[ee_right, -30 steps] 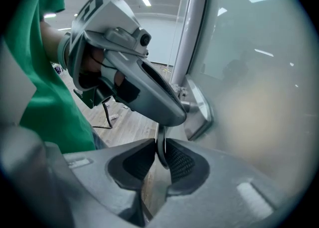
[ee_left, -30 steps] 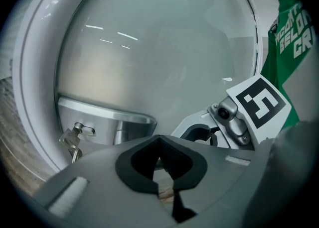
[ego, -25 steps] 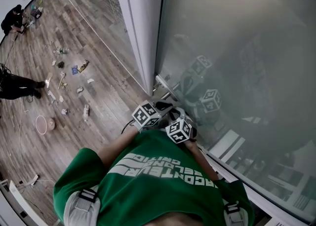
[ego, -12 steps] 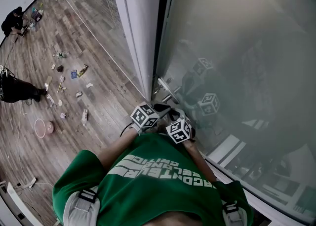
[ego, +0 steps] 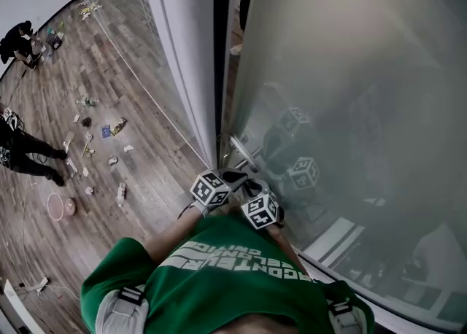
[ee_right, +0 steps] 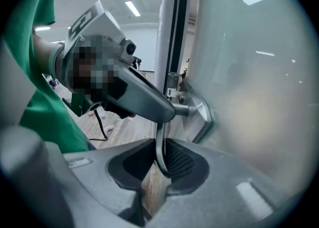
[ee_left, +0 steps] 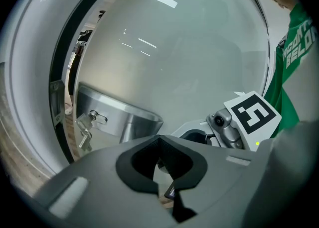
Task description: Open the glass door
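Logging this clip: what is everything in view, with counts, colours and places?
glass door: one, frosted grey-green, head view's right
door frame: one, white, left of the door
door handle: one, silver, at the door's edge
lock plate: one, silver, on the door
keys: small silver bunch, hanging from the plate
floor: brown wood, left
litter: many small pieces, on the floor
people: two, dark clothes, far left
shirt: one, green, bottom
left gripper: grey, jaws together by the handle
right gripper: grey, shut on the handle
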The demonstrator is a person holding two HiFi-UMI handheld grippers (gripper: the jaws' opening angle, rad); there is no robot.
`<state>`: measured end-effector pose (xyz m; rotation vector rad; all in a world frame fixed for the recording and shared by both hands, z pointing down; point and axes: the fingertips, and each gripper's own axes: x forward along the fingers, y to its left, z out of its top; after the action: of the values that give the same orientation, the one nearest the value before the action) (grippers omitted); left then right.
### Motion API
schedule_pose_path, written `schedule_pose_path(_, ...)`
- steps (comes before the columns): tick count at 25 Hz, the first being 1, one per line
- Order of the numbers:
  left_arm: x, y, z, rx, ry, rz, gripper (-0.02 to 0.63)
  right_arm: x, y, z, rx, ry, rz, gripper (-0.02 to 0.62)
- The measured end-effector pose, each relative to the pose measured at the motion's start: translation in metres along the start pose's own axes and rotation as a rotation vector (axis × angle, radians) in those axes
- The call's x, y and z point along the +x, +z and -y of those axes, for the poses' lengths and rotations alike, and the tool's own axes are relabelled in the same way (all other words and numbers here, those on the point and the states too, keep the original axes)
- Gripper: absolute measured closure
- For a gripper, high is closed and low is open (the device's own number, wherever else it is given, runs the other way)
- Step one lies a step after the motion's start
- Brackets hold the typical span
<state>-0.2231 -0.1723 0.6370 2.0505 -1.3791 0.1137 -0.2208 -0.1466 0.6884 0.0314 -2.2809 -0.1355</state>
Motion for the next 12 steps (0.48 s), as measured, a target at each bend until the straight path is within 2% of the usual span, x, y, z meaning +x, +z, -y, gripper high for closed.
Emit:
schedule_pose_path(7, 0.02, 0.054, 0.014, -0.026, 0.05, 0.02, 0.592, -0.043, 0.024, 0.045, 0.061, 0.03, 0.003, 0.541)
schedule_pose_path(12, 0.042, 0.055, 0.011, 0.025, 0.079, 0.028, 0.594, -0.037, 0.016, 0.054, 0.08, 0.023, 0.001, 0.541)
